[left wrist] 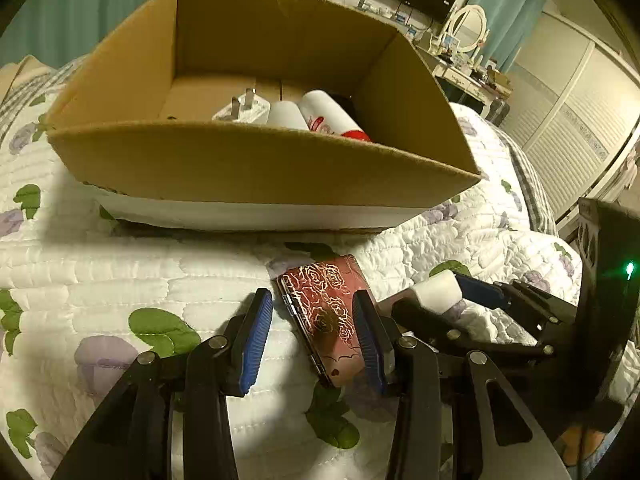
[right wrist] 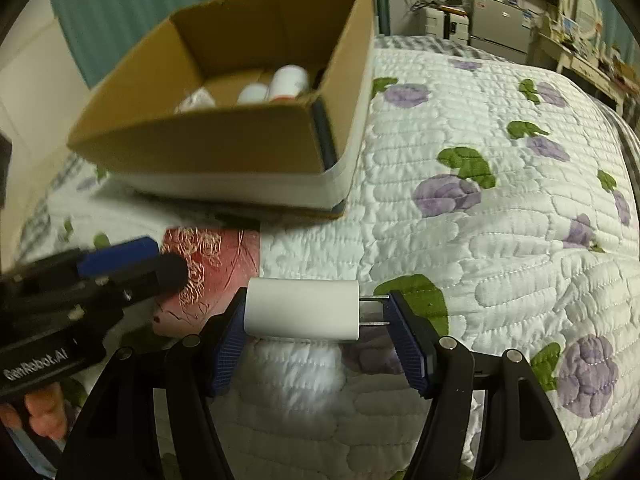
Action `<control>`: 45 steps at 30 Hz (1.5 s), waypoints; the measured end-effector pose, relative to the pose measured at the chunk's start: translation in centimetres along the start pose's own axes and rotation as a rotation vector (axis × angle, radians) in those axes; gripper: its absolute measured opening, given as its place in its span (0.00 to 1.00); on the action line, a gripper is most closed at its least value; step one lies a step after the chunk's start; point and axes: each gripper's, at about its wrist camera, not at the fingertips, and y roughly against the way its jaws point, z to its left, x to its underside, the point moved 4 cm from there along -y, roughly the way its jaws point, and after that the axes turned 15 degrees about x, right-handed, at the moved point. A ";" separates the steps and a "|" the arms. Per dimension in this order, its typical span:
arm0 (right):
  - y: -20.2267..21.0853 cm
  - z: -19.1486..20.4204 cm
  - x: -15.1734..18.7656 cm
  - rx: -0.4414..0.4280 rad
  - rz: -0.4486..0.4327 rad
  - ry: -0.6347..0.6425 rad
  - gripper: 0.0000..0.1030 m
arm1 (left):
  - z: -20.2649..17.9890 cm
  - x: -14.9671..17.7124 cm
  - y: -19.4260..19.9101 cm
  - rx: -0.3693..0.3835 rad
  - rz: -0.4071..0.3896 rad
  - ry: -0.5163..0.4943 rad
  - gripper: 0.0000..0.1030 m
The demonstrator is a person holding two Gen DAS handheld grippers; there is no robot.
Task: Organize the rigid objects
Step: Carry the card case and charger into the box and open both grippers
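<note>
Two grips are forming at once. I am bracketing the rose-patterned case with my left gripper, jaws apart, both pads just beside its long edges; I judge a squarer line-up would help before closing. My right gripper is pinching the white charger end to end, one pad on its prongs, a hold I judge slippery. Just ahead, the cardboard box is presenting its near wall, which both loads must clear; the quilt on the right is lying open.
</note>
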 end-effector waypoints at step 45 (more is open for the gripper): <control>6.7 1.0 -17.4 0.014 -0.309 0.088 0.49 | -2.6 -16.0 6.8 -0.251 -0.270 -0.260 0.09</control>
